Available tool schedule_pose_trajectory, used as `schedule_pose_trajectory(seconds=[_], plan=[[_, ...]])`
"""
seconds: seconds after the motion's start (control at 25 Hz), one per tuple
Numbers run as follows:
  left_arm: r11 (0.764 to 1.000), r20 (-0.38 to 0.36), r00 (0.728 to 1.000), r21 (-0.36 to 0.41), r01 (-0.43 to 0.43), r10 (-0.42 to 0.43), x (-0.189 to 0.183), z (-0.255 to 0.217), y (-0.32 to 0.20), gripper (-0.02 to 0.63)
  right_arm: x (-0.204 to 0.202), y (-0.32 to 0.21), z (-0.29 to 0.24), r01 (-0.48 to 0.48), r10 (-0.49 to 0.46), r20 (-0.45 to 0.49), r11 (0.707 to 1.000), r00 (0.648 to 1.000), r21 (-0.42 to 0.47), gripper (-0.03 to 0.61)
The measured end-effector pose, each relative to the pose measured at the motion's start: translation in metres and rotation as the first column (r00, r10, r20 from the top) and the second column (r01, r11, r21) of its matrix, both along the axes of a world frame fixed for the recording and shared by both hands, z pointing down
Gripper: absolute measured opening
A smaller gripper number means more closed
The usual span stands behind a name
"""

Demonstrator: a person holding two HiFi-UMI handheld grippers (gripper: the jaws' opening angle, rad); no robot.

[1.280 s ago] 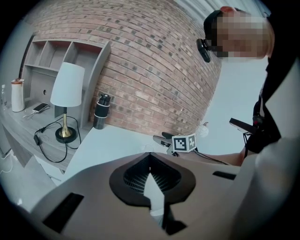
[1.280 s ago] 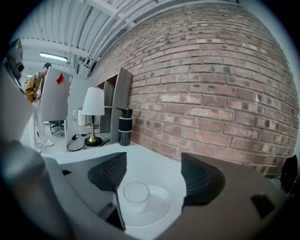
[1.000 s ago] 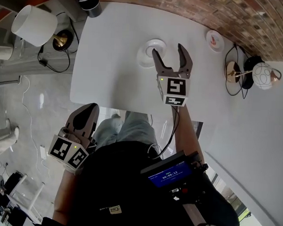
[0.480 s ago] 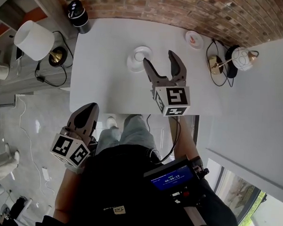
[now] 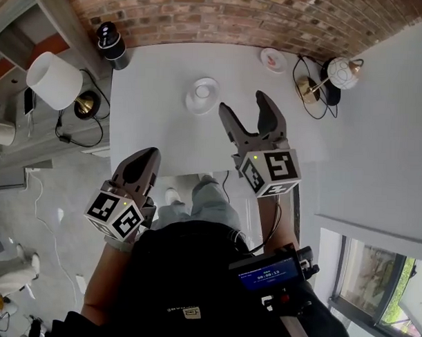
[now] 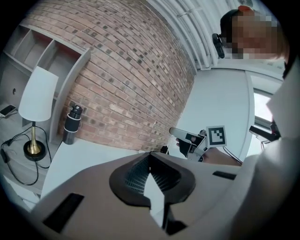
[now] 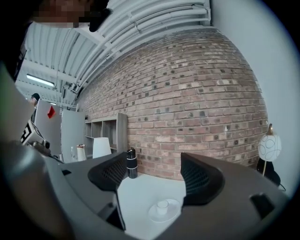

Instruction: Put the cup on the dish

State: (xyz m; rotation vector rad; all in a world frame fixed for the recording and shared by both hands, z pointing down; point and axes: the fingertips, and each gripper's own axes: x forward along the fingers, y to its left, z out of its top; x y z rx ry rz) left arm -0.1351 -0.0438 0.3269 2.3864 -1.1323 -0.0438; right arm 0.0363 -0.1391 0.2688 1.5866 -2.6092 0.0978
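Note:
A small white cup point(image 5: 202, 91) stands upright on a round white dish point(image 5: 191, 102) at the far middle of the white table point(image 5: 150, 128). The right gripper view shows the same cup point(image 7: 162, 205) on its dish point(image 7: 152, 215), ahead between the jaws and well apart from them. My right gripper point(image 5: 242, 102) hovers open and empty over the table, nearer to me than the dish. Down past the table's near left edge, my left gripper point(image 5: 145, 157) hangs shut and holds nothing. In the left gripper view its jaws point(image 6: 150, 157) meet.
A black bottle point(image 5: 110, 40) stands at the table's far left corner by the brick wall. A small plate point(image 5: 272, 59) lies at the far right. A white-shaded lamp point(image 5: 54, 79) stands left of the table, and a globe lamp point(image 5: 339, 72) to its right.
My right gripper has drawn back from the dish toward me, still open. The head view has pulled back and shows more of the wall. The left gripper has barely moved.

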Motion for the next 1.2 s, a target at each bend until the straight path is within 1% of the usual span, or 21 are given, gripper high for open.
schedule_pose_trajectory(seconds=[0.16, 0.28, 0.56, 0.64, 0.8, 0.92, 1.04, 1.2], plan=[[0.999, -0.040, 0.999, 0.000, -0.032, 0.032, 0.011, -0.011, 0.000, 0.005, 0.007, 0.025, -0.012, 0.005, -0.005, 0.033, 1.000, 0.999, -0.002, 0.345], [0.999, -0.052, 0.998, 0.010, -0.042, 0.043, 0.019, -0.023, 0.001, 0.005, 0.008, 0.042, -0.020, 0.042, -0.042, 0.062, 0.999, 0.997, -0.003, 0.344], [0.998, -0.079, 0.996, 0.029, -0.049, 0.051, 0.042, -0.044, 0.000, 0.005, 0.006, 0.071, -0.046, 0.137, -0.140, 0.065, 0.990, 0.988, 0.040, 0.342], [0.998, -0.083, 0.995, 0.036, -0.056, 0.059, 0.051, -0.048, 0.001, 0.005, 0.009, 0.080, -0.054, 0.155, -0.159, 0.056, 0.986, 0.986, 0.064, 0.284], [0.997, -0.082, 0.995, 0.050, -0.054, 0.058, 0.062, -0.053, 0.003, 0.005, 0.013, 0.092, -0.061, 0.204, -0.209, 0.061, 0.975, 0.976, 0.083, 0.262], [0.997, -0.083, 0.995, 0.055, -0.051, 0.056, 0.069, -0.056, 0.007, 0.005, 0.015, 0.102, -0.061, 0.241, -0.247, 0.070, 0.967, 0.967, 0.081, 0.223], [0.997, -0.081, 0.995, 0.064, -0.049, 0.055, 0.076, -0.062, 0.009, 0.005, 0.019, 0.106, -0.061, 0.254, -0.262, 0.119, 0.964, 0.958, 0.079, 0.161], [0.996, -0.071, 0.996, 0.076, -0.045, 0.050, 0.082, -0.066, 0.010, 0.005, 0.026, 0.107, -0.059, 0.259, -0.268, 0.206, 0.963, 0.941, 0.070, 0.133]])
